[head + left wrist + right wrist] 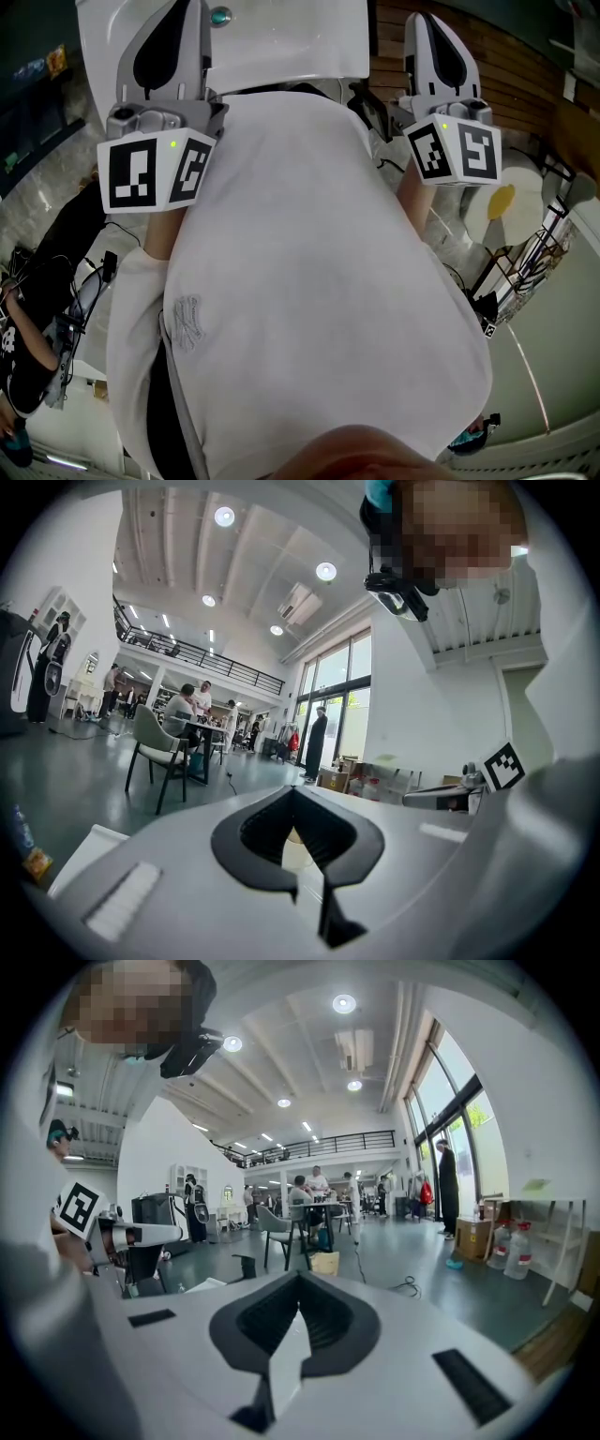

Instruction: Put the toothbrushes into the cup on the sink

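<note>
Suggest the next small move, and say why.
Probably tip both grippers down to look for the toothbrushes. The left gripper and right gripper are shut and empty, held up by the shirt and aimed outward; no toothbrush or cup shows in any view.

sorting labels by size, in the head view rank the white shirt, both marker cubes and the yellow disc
1. white shirt, by far largest
2. left marker cube and right marker cube, too alike to split
3. yellow disc, smallest, though farther from the camera
</note>
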The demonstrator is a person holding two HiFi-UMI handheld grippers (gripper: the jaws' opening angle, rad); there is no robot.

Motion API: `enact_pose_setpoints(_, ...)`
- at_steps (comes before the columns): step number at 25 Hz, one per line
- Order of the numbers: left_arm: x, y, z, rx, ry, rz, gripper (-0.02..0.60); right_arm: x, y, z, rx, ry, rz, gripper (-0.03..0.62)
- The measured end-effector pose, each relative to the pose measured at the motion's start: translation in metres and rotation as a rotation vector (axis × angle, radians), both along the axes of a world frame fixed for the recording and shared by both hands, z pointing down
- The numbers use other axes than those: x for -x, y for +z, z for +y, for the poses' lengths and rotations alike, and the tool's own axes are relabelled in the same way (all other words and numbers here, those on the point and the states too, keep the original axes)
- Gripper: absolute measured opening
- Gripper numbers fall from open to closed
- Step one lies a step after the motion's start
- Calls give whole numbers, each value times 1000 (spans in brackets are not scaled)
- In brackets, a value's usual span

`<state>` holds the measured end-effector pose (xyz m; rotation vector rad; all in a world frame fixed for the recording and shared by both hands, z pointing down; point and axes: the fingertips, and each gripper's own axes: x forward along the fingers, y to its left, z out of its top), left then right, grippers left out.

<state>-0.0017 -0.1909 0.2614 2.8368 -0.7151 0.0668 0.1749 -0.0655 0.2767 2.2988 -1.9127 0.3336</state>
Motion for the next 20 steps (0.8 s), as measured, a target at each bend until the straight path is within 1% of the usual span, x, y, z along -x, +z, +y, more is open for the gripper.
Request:
enact_pose_setpoints(14, -1, 1, -4, 2, -14, 0, -15, -3, -1, -4, -9, -12, 4, 11)
enact_pose_setpoints(20, 2, -1, -6, 2, -13, 7, -15, 2, -4, -7, -9, -14, 10, 11)
